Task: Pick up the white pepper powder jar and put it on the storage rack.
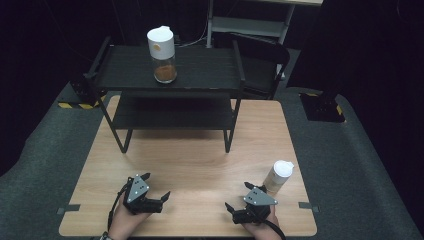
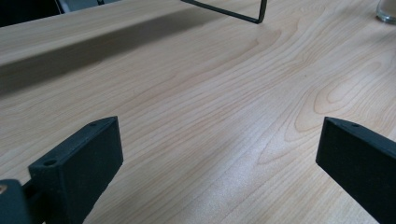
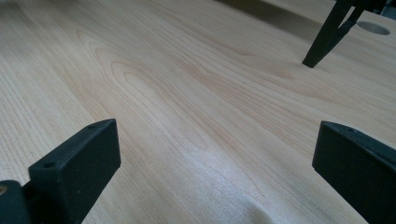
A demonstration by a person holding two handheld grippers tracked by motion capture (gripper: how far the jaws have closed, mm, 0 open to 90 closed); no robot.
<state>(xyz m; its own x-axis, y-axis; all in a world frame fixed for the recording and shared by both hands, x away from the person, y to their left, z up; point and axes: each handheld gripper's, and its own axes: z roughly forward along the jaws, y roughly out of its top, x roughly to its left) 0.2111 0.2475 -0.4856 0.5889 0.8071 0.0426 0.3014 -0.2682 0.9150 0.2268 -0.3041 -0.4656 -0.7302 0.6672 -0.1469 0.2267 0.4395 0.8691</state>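
Both handheld units match: matte black bodies, each capped by a grey three-cornered plate with small dark screw dots. Left gripper (image 1: 156,186) has a black cable looping off its near-left side toward the wrist, where a dark band with light flecks sits at the frame edge. Right gripper (image 1: 240,196) trails a thicker black cable off its near-right side. Left hand (image 1: 127,220) and right hand (image 1: 261,225) wear no gloves, no sleeves visible. In the gripper views the jaws are blocky black slabs, flat-faced, slightly grainy finish, a small round hole in each top edge.
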